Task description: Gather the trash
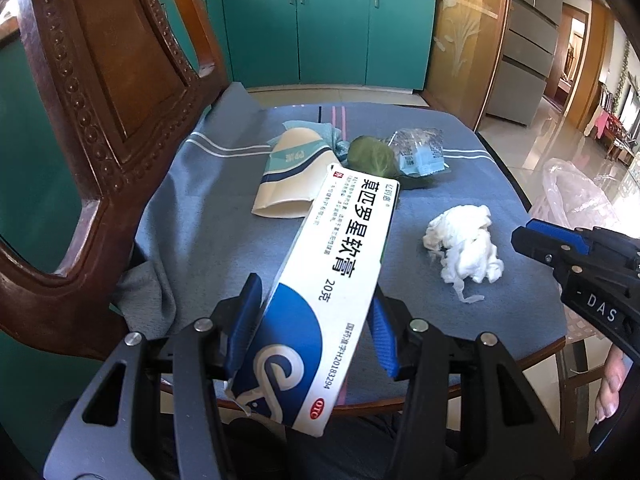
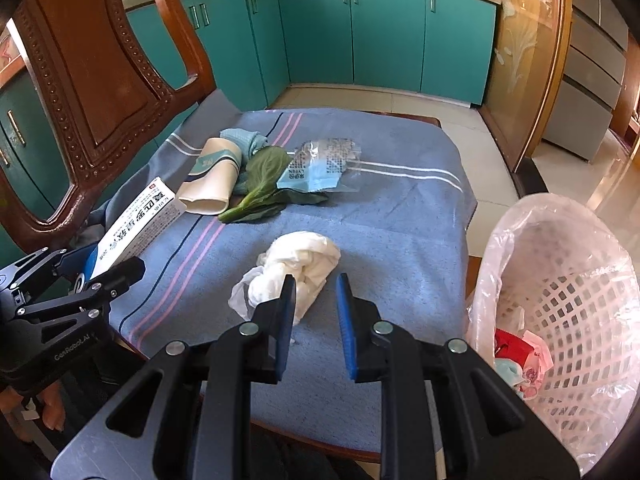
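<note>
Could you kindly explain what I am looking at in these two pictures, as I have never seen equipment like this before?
There is no robot here. A person holds a two-fingered gripper in each hand, and each gripper carries a wide-angle camera looking along its fingers. One picture comes from the left gripper, the other from the right gripper.

Both look down at a chair whose seat is covered by a blue towel. On the towel lie a crumpled tissue, a flattened paper cup, a green leaf and a clear plastic wrapper. Beside the chair stands a white basket lined with a plastic bag, with some rubbish already inside.

The left gripper holds a blue and white medicine box. The right gripper holds nothing; its fingers stand slightly apart just short of the tissue.
</note>
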A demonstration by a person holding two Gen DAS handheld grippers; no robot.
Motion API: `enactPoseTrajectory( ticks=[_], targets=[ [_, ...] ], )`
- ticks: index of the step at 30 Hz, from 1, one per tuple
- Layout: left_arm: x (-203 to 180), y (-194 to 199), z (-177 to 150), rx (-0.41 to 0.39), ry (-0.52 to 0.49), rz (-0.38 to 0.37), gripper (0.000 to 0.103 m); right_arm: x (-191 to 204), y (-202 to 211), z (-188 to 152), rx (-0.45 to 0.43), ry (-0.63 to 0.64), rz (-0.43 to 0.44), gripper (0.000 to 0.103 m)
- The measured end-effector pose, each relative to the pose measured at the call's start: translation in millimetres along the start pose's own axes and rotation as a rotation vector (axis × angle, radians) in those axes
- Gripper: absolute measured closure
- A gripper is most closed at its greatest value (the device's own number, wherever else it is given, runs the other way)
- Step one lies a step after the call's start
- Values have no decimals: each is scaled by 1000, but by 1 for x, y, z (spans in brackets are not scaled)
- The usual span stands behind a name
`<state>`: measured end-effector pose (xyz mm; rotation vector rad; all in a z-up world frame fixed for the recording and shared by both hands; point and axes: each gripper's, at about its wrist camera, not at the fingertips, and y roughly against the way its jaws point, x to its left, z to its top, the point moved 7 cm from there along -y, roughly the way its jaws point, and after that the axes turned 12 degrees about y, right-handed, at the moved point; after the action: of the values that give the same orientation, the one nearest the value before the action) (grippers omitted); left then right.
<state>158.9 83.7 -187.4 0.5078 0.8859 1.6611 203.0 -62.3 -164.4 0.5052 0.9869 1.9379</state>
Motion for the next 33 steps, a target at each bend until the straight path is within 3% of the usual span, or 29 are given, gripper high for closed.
enactPoseTrajectory(
  ticks=[8,13,18,21,23,25,26,30,33],
  targets=[
    [-6,7,3,-19,1,-8,51,-17,18,3,-48,-42,-7,81],
    [-24,10,0,-16,-12,-95,51,-58,54,3,-126,-128,-57,81],
    [-42,7,0,-25,-62,-77,51,-93,71,-4,-159,-215,-46,80],
    [-33,5,3,-25,-34,-53,51,-73,53,0,-141,-198,9,79],
    [-24,3,5,-26,-17,-34,51,-45,31,3,-104,-151,57,68],
    [-15,3,5,-23,8,-19,51,-19,6,6,-66,-111,76,48],
    [-13,3,5,-22,14,-14,51,-8,-8,7,-41,-92,70,45],
    [-2,6,6,-25,23,0,51,15,-48,6,48,-40,47,44],
    [3,8,8,-31,34,0,51,21,-58,3,64,-33,50,47]
  ],
)
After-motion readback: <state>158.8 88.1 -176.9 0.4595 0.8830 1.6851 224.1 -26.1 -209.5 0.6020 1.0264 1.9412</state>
